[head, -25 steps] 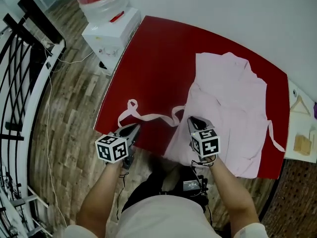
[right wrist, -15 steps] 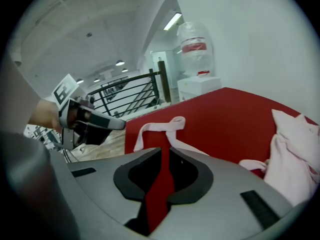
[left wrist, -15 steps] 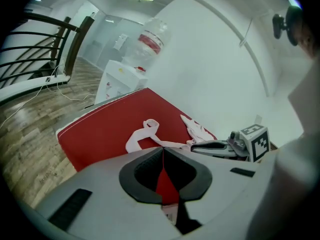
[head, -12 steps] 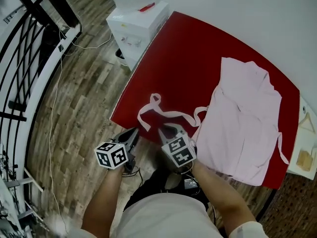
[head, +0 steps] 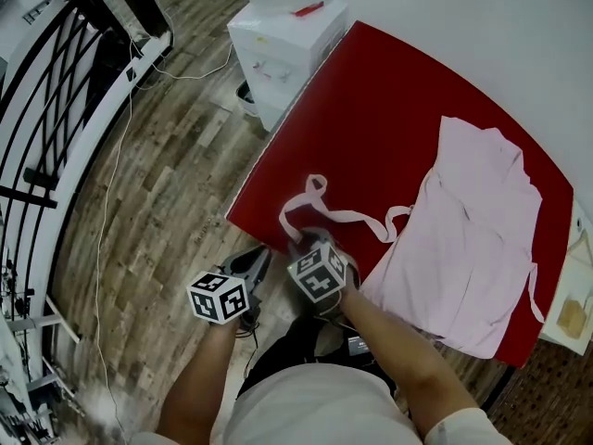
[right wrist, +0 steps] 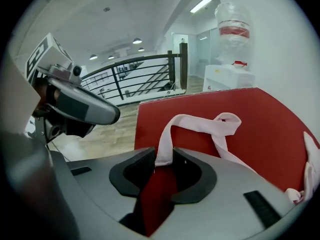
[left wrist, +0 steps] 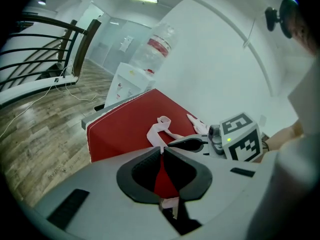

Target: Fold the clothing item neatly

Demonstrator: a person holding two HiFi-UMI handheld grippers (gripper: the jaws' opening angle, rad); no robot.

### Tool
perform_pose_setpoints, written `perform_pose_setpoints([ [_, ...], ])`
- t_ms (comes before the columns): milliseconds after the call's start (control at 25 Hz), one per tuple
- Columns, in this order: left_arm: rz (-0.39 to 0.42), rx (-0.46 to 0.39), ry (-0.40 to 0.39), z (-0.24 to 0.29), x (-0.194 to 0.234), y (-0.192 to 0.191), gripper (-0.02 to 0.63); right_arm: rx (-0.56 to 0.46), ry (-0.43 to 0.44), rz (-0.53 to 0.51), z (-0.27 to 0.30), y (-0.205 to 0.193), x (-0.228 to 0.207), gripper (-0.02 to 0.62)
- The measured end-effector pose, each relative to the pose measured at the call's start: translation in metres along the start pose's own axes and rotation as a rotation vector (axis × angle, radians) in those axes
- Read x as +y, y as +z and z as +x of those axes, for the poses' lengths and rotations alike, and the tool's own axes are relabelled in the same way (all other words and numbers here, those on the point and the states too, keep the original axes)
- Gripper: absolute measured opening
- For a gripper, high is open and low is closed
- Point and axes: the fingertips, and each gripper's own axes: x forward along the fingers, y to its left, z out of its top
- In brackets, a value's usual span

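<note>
View from above a red bench (head: 371, 100). A pale pink garment (head: 473, 221), a robe or apron by the look of it, lies spread flat on the bench's right half and is not yet folded. One long strap (head: 347, 216) trails away from it to the left across the bare red surface, ending in a loose loop near the front edge.

The right hand-held gripper (right wrist: 164, 155) reaches over that front edge to the strap's looped end. Its jaws have just been opening and now stand partly spread, with the strap rising between them but no longer squeezed. This looks like a release, leaving the strap stretched out straight so it can be folded in tidily later.

The left hand-held gripper (left wrist: 161, 150) hangs just beside the right one, off the bench edge and above the wooden floor (head: 167, 184). Its jaws are pressed together, and nothing shows between their tips (it seems to be waiting its turn). A white water dispenser (head: 287, 40) stands beyond the bench's far left corner.
</note>
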Motion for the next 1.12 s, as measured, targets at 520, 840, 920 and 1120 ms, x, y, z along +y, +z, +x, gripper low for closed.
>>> perform_pose_setpoints([
  [520,0.155,0.037,-0.030,0.031,-0.029,-0.001,0.009,-0.166,-0.024,0.051,-0.083,0.035,-0.022,0.046],
  [840,0.170,0.122,-0.054,0.071,-0.048,-0.006,0.124,-0.209,-0.155,0.134,-0.145,0.018,-0.073,0.045],
  [920,0.168,0.144,-0.031,0.082,-0.045,-0.005,0.132,-0.207,-0.197,0.127,-0.161,0.010,-0.087,0.044],
  [1120,0.161,0.202,0.040,0.109,-0.030,0.007,0.141,-0.176,-0.291,0.092,-0.195,-0.008,-0.121,0.044],
])
